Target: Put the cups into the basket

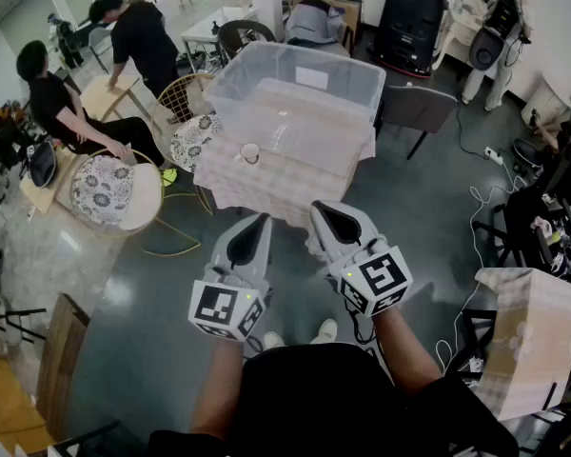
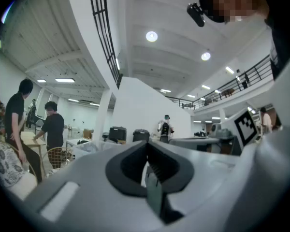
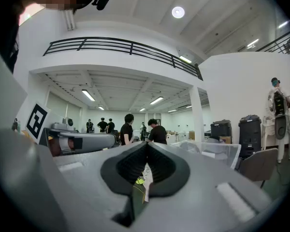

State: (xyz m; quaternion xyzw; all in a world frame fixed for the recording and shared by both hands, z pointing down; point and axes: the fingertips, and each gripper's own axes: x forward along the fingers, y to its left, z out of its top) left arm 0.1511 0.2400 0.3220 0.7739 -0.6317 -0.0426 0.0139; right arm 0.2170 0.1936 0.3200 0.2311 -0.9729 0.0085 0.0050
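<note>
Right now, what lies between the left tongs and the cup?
Only bare checked cloth, as the head view shows: nothing stands between the left tongs and the cup.

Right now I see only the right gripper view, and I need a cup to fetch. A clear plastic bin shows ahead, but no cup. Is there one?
Observer: Yes. One small white cup sits on the checked tablecloth, just left of the clear plastic bin.
Operator: Is any cup in the bin?
Observer: None shows inside it in the head view.
Operator: Is the left gripper free?
Observer: Yes, the left gripper has its jaws together on nothing.
</note>
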